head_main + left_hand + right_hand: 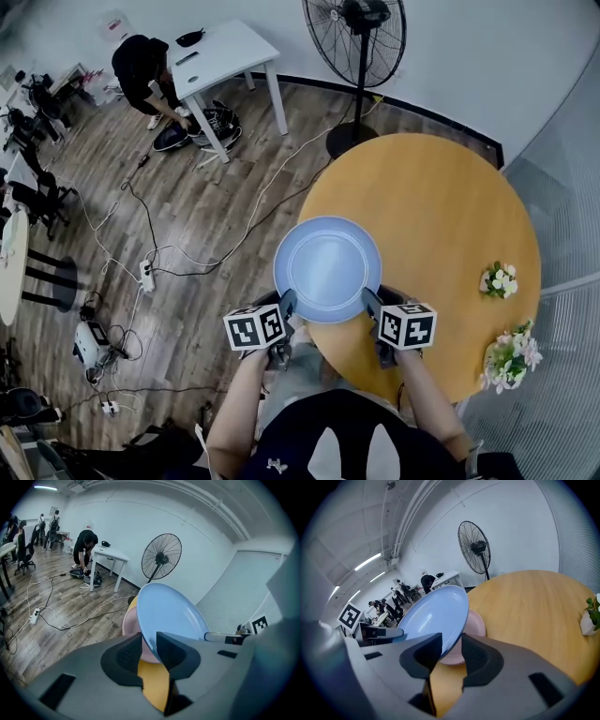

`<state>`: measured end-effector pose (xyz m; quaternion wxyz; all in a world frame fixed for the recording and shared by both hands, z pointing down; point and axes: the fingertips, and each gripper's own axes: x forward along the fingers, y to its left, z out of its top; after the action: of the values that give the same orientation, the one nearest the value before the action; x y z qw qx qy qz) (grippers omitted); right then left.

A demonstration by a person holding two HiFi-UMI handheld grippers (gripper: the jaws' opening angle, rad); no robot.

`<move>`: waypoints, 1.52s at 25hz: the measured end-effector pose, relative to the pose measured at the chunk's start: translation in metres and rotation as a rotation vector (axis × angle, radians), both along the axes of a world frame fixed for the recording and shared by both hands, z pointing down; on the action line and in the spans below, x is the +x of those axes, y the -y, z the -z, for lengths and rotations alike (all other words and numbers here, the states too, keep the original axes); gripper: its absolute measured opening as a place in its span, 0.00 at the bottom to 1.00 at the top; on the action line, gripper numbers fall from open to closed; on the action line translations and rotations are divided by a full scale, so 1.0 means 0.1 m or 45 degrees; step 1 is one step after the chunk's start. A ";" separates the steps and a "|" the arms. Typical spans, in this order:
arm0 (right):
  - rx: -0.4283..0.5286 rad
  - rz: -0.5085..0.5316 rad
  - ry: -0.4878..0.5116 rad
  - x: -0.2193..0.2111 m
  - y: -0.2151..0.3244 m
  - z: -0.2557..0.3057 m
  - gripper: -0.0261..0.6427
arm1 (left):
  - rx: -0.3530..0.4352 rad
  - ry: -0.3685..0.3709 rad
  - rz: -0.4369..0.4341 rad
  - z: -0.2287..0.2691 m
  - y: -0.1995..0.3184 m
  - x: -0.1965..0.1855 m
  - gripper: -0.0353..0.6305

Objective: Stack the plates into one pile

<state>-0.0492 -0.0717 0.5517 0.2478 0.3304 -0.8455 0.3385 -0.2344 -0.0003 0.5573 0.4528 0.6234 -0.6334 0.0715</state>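
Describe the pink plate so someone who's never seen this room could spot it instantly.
Find the round wooden table beside the standing fan. At its near edge, the left claw and right claw grip a blue plate by opposite rims. The pink plate lies flat on the tabletop just beneath it, the only pink dish.

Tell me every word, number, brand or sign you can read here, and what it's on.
No readable words, numbers or brands anywhere.
Black-and-white square markers, patterns rather than letters: one cube on the left gripper, one cube on the right gripper.
Blue plate, table: no print visible.
White device on the floor: too small to read.
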 end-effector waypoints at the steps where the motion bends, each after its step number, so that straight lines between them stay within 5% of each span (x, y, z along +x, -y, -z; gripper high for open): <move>1: 0.005 0.002 0.001 -0.03 0.02 0.01 0.24 | 0.005 -0.002 0.003 0.01 0.02 -0.02 0.20; 17: 0.057 -0.050 0.016 -0.10 0.36 0.15 0.25 | 0.080 -0.004 -0.045 0.19 0.43 -0.13 0.20; 38: -0.025 -0.116 -0.084 -0.13 0.48 -0.32 0.25 | -0.060 0.050 -0.183 -0.21 0.69 -0.18 0.20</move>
<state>-0.0626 -0.1200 0.5835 0.2632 0.3771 -0.8175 0.3466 -0.2529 -0.0689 0.5782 0.4485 0.6549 -0.5939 0.1312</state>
